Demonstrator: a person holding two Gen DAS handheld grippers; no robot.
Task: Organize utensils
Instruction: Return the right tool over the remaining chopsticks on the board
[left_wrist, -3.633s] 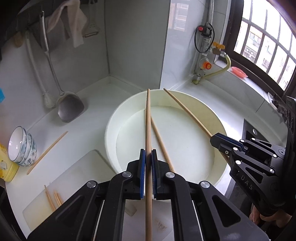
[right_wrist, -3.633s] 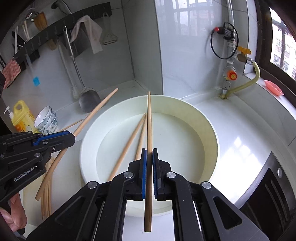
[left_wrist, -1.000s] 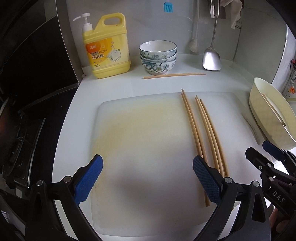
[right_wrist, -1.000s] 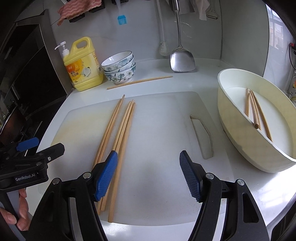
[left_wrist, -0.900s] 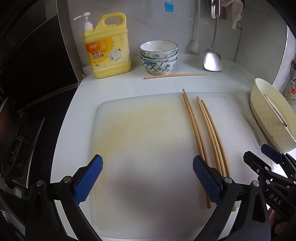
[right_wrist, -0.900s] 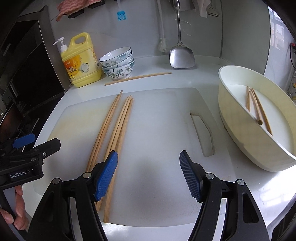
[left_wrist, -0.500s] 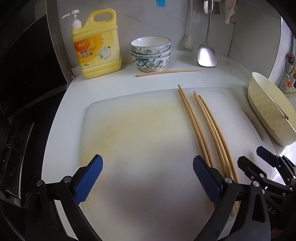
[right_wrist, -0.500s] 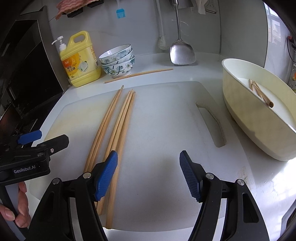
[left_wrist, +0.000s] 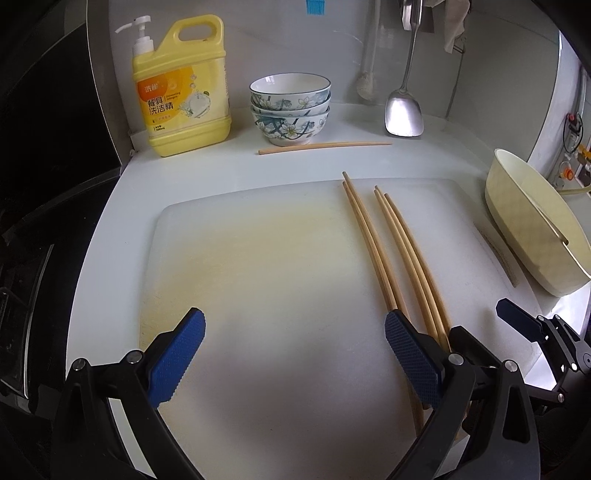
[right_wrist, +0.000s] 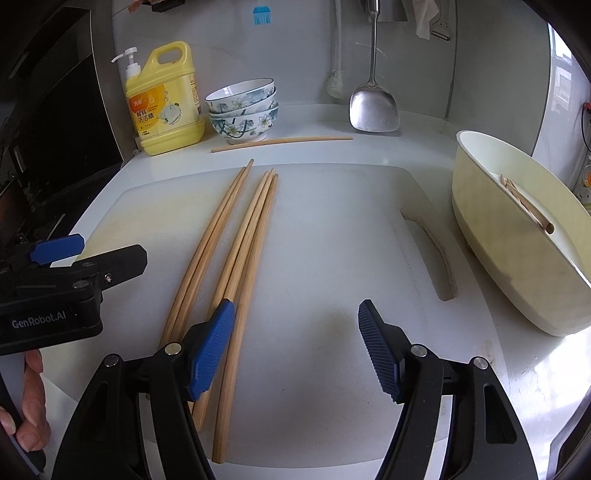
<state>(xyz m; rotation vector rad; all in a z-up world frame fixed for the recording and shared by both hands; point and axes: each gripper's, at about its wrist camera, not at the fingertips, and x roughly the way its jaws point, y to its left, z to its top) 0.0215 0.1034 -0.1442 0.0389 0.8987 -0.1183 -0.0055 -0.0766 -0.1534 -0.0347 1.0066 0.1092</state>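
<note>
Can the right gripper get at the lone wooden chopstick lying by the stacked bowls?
Probably yes: the right gripper is open and empty, and the lone wooden chopstick lies flat, exposed on the white counter beyond the cutting board.

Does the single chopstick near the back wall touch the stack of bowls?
Apart. In the left wrist view, the single chopstick lies on the counter in front of the stack of bowls, with a thin strip of white counter between them.

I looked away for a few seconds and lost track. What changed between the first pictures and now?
Both grippers let go: the left gripper and right gripper, each shut on a chopstick over the basin earlier, now hang open and empty over the cutting board, where five chopsticks lie. The bowls, soap bottle and stray chopstick stayed put.
</note>
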